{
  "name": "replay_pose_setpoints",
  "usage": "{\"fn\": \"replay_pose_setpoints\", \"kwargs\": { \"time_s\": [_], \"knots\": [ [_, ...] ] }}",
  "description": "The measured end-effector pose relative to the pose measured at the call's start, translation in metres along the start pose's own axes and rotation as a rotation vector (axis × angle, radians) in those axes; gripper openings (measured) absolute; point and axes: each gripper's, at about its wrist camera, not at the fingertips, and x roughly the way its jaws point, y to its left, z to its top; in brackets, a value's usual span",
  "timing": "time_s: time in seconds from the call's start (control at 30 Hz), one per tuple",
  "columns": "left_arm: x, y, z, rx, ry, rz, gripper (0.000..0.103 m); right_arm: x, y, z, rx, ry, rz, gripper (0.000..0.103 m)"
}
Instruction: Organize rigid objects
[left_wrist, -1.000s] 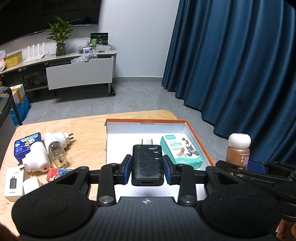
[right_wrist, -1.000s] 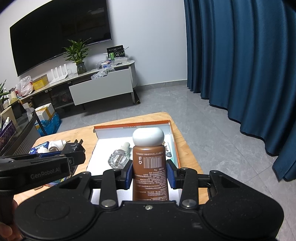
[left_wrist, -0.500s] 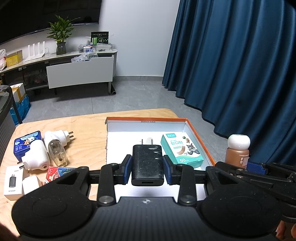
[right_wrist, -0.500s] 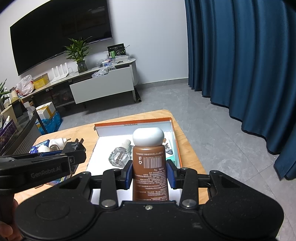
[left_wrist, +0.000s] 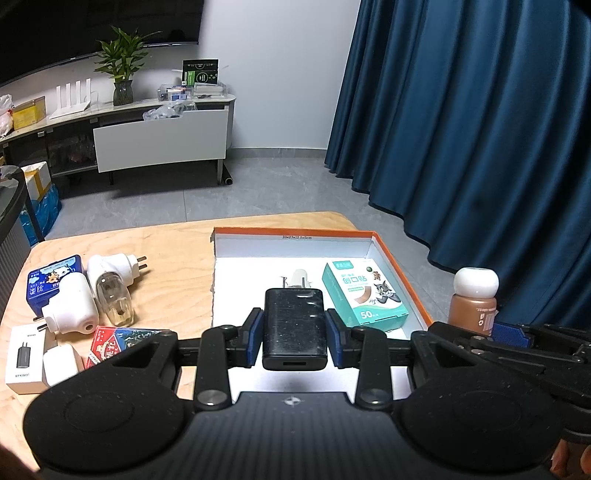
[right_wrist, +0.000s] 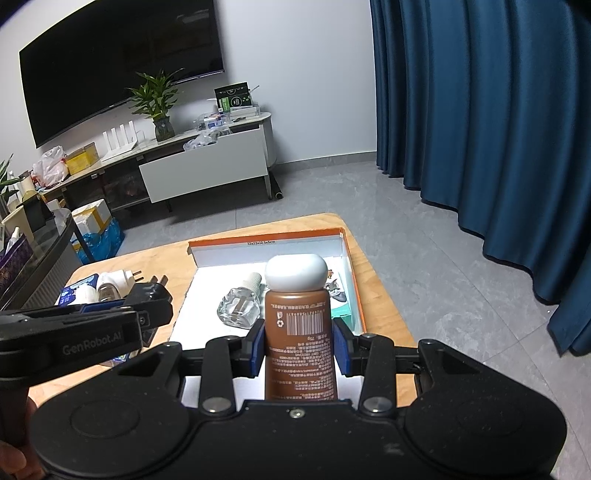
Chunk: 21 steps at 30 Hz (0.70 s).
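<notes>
My left gripper (left_wrist: 294, 338) is shut on a black charger (left_wrist: 294, 326), held above the near part of the orange-rimmed white box (left_wrist: 402, 271). My right gripper (right_wrist: 300, 345) is shut on a brown bottle with a white cap (right_wrist: 300, 332), upright over the box's near right side (right_wrist: 355, 295); the bottle also shows in the left wrist view (left_wrist: 473, 301). Inside the box lie a teal plaster box (left_wrist: 364, 295) and a clear glass bottle (right_wrist: 239, 308).
On the wooden table (left_wrist: 173, 254) left of the box lie two white plug-in devices (left_wrist: 72, 308), a blue tin (left_wrist: 50, 282), a white charger carton (left_wrist: 24, 356) and a red card pack (left_wrist: 112, 345). The table ends just right of the box; blue curtains (left_wrist: 480, 129) hang beyond.
Both grippers have drawn slightly back and up from the box, still holding the charger and the bottle. The glass bottle's white cap now shows past the charger.
</notes>
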Motion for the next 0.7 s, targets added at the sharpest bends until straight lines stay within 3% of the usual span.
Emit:
{"fn": "replay_pose_setpoints", "kwargs": {
  "time_s": [0.7],
  "knots": [
    [0.0005, 0.0001, -0.0009, -0.004, 0.002, 0.001, 0.036, 0.0059, 0.0032, 0.0009, -0.003, 0.011, -0.001, 0.046]
  ]
}}
